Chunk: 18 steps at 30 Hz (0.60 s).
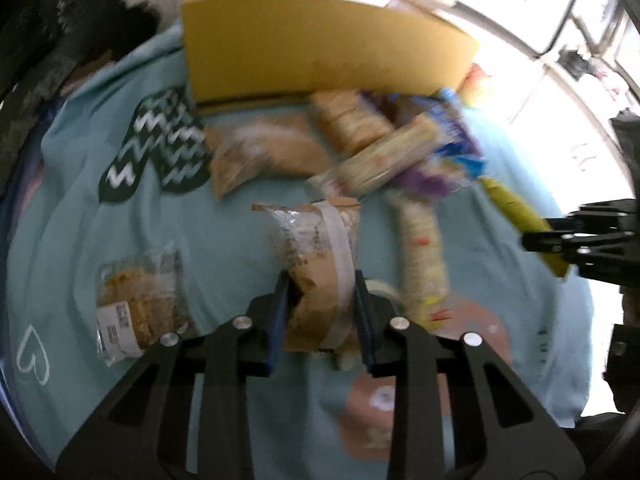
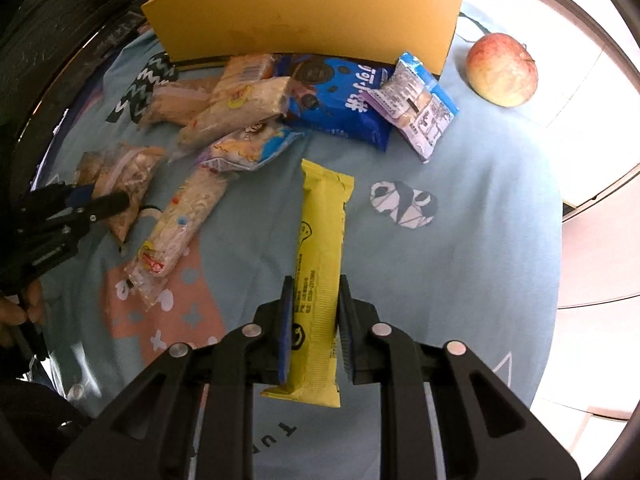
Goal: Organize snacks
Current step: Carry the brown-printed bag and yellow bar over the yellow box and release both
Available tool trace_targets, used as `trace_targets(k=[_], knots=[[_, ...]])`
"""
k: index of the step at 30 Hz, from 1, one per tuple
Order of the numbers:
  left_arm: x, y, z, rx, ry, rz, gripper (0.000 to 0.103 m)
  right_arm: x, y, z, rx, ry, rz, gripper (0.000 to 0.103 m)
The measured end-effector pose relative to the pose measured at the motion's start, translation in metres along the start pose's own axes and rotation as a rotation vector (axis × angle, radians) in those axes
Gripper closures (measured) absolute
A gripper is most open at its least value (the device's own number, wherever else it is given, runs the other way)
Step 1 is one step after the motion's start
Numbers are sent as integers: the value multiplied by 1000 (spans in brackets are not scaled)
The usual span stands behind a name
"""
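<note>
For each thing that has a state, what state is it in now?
Left claw: shut on the brown snack bag.
Right claw: shut on the yellow bar.
Yellow box: standing at the far edge of the cloth.
Apple: whole, lying alone.
Blue cookie pack: sealed, lying flat.

A pale blue cloth (image 2: 460,260) bears black-and-white zigzag hearts (image 1: 160,148) and a salmon patch (image 2: 168,304). The box (image 2: 304,16) is mustard yellow, one wrapper (image 2: 320,248) bright yellow, the cookie pack (image 2: 340,100) deep blue, the apple (image 2: 503,69) red-yellow.
</note>
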<state>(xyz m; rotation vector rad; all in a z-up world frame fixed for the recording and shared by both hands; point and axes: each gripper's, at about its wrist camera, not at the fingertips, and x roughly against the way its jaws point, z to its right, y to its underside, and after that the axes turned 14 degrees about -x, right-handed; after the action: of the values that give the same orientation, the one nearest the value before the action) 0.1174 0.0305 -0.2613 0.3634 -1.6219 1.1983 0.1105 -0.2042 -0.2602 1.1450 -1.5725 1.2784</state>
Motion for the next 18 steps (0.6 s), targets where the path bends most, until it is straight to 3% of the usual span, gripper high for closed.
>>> trace_targets(k=[10,18], knots=[[27,-6,-1,53,33,71,74,29,-4,9,-29,-92,50,83],[62,-47,-4,80,52,196,73,77,-34,4,-51,-176,143,83]])
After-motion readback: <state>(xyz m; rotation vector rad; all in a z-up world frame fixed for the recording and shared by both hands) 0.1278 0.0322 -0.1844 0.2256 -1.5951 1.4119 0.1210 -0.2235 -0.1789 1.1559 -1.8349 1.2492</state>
